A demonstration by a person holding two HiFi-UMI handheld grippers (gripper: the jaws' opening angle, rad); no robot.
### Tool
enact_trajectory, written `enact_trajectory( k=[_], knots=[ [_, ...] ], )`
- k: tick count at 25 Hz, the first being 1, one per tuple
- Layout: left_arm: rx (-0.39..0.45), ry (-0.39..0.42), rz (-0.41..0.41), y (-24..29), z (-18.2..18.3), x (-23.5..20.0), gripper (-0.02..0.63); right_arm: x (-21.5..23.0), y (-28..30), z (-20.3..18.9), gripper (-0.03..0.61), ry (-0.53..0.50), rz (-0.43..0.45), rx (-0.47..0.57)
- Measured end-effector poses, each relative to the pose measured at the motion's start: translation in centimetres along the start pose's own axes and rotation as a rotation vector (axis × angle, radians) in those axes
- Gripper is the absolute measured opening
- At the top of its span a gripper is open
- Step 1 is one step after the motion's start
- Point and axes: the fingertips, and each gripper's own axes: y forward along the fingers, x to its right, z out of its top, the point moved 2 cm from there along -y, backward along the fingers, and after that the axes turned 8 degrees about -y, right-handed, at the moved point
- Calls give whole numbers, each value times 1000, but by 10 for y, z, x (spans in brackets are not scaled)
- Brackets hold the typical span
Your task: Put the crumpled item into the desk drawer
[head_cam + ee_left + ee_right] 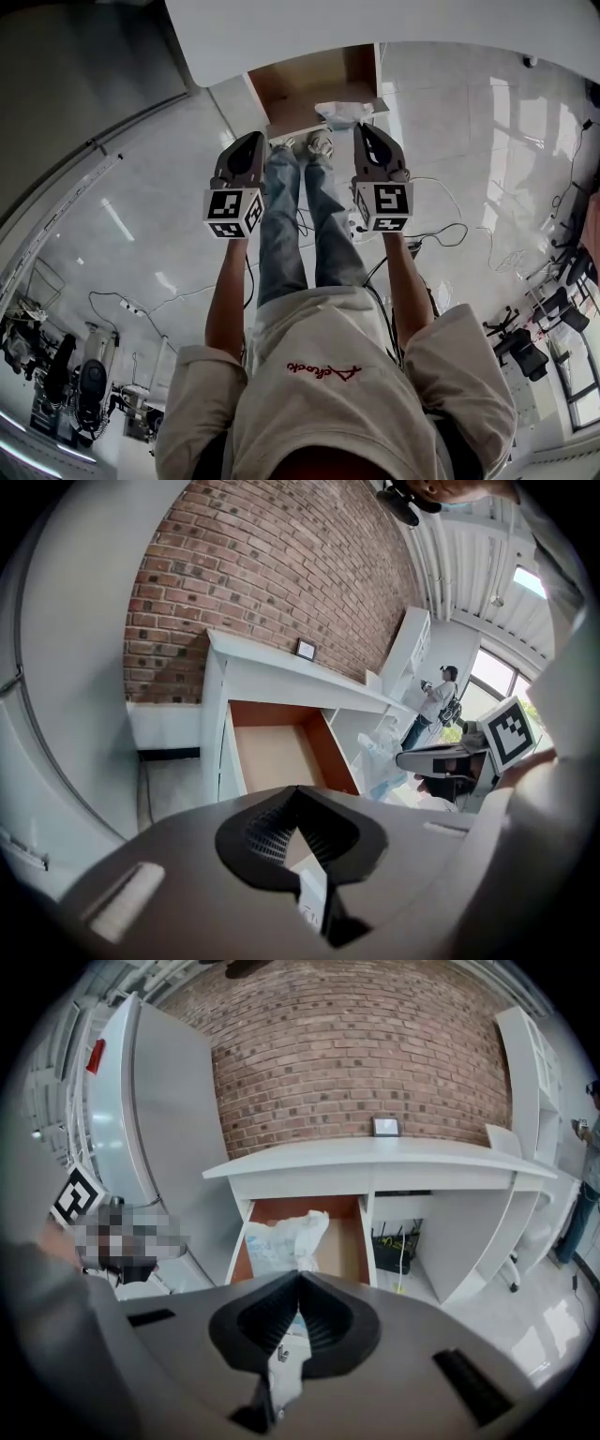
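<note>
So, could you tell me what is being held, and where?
The right gripper pinches the crumpled bag by its lower tip, at the open drawer; the left gripper holds nothing.

The crumpled item (281,1237) looks like thin, crinkly plastic film (faintly translucent). The drawer (342,1241) shows matt wood, the desk (375,1162) smooth white, the brick wall (356,1054) rough, and the floor (450,122) glossy.
</note>
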Motion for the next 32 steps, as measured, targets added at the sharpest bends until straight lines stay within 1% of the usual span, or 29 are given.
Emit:
enact_trajectory(
  k=[3,9,18,20,23,29,32],
  knots=[
    [0,-11,5,6,-8,-5,9,0,4,-5,12,5,7,6],
    [23,-11,9,16,-8,-15,9,-1,12,-4,12,-22,32,22],
    [36,-28,12,28,-18,-28,9,-3,42,9,12,-170,101,35],
    [39,-33,13,29,-18,-30,9,-5,51,14,12,-229,120,31],
    [44,-37,9,29,-16,-33,9,-9,66,21,12,-349,157,18],
    [49,-42,6,30,-20,-30,9,-16,89,19,12,-665,229,-57],
    [49,-54,5,31,-23,-31,9,-18,105,10,12,-815,244,-113]
  ],
)
